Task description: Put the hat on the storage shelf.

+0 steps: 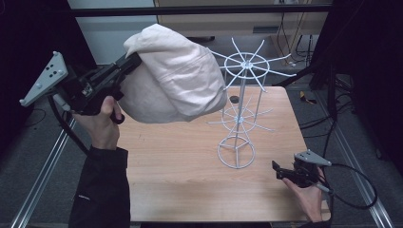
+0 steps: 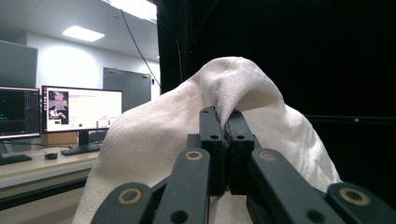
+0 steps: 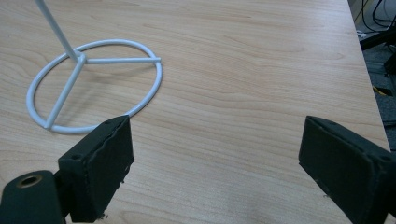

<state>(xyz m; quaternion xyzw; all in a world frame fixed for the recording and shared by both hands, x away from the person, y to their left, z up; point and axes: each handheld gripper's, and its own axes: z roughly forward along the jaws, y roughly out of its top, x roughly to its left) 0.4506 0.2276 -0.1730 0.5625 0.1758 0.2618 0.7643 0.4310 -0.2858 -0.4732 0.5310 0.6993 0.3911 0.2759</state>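
Note:
A cream cloth [image 1: 176, 76] hangs in the air over the table's back left, bunched like a bag, and my left gripper [image 1: 133, 61] is shut on its edge. In the left gripper view the cloth [image 2: 154, 140] drapes over the closed jaws of my left gripper [image 2: 227, 122]. A white wire rack [image 1: 242, 109] with radiating spokes stands on a ring base [image 3: 93, 88] right of the cloth. My right gripper [image 1: 280, 170] rests low near the table's front right corner, open with nothing between its fingers [image 3: 100, 168].
The wooden table [image 1: 190, 185] has bare surface in front and to the left of the rack. A small dark knob [image 1: 234, 99] sits behind the rack. Monitors [image 2: 79, 109] stand on a desk off to the side. Cables lie on the floor at right.

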